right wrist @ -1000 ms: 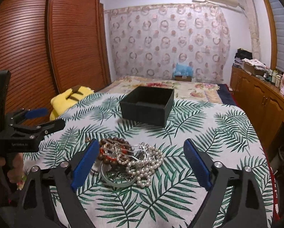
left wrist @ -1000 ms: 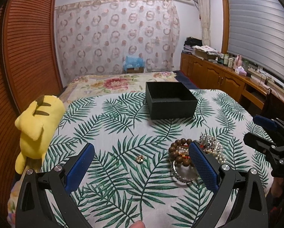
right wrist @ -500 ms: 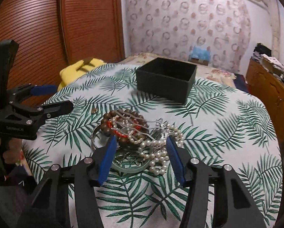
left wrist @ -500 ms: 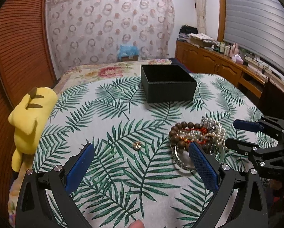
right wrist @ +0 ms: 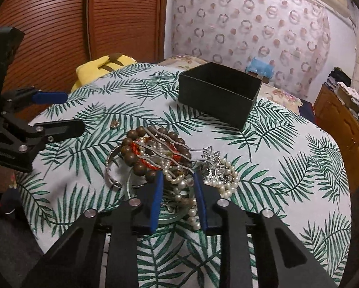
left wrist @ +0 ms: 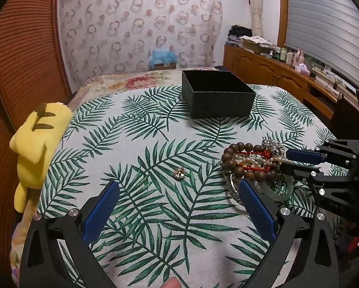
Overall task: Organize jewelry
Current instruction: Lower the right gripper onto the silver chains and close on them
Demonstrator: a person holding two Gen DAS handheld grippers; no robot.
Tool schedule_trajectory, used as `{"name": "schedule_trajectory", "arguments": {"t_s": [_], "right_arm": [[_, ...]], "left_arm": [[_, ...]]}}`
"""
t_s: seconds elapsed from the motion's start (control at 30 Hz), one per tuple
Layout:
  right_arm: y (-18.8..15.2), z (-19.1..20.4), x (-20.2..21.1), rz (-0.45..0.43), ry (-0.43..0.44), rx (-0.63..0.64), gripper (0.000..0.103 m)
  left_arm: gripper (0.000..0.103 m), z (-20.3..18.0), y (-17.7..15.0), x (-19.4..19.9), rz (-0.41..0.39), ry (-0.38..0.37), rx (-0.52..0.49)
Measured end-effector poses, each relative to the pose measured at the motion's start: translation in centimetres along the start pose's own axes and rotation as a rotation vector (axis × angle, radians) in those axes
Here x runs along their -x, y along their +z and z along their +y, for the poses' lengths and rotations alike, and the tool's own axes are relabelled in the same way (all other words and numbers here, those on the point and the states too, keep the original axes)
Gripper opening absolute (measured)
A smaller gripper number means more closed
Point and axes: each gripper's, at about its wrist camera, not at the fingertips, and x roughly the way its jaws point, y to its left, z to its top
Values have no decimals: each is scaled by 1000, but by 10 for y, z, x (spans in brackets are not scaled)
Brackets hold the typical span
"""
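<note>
A table under a palm-leaf cloth [left wrist: 155, 148] carried all items. At its far side stood an open black box [left wrist: 218, 97], well apart from the jewellery. A yellow plush toy [left wrist: 39, 141] lay at the table's left edge.

The jewellery pile [right wrist: 170, 160] lay on the near right part of the cloth: a brown wooden bead bracelet [left wrist: 242, 160], red cord, pearl strands [right wrist: 225, 180], a silver bangle [right wrist: 111, 168] and a pale green bangle [left wrist: 279, 190], all tangled and touching.

The right gripper [right wrist: 178, 193] was set into the near side of the pile, its blue pads narrowed around pearl strands lying between them; whether the pads pressed the pearls could not be determined.

The left gripper [left wrist: 177, 200] stood wide apart with nothing between its fingers; its right finger [left wrist: 256, 210] lay just beside the pile's left edge.

A small gold charm [left wrist: 179, 173] lay alone on the cloth, left of the pile, ahead of the left gripper's open gap.
</note>
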Motion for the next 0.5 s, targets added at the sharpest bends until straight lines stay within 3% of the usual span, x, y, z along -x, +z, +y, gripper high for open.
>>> {"name": "schedule_trajectory", "arguments": {"t_s": [0.07, 0.13, 0.17, 0.5], "right_arm": [[1, 0, 0, -2, -2, 10, 21], [1, -1, 2, -7, -6, 21, 7], [1, -1, 2, -8, -2, 20, 5], [11, -3, 19, -75, 56, -2, 5]], "left_arm": [[96, 1, 0, -1, 1, 0, 1], [96, 0, -1, -1, 3, 0, 0], [96, 0, -1, -1, 3, 0, 0], [96, -1, -2, -2, 2, -2, 0]]}}
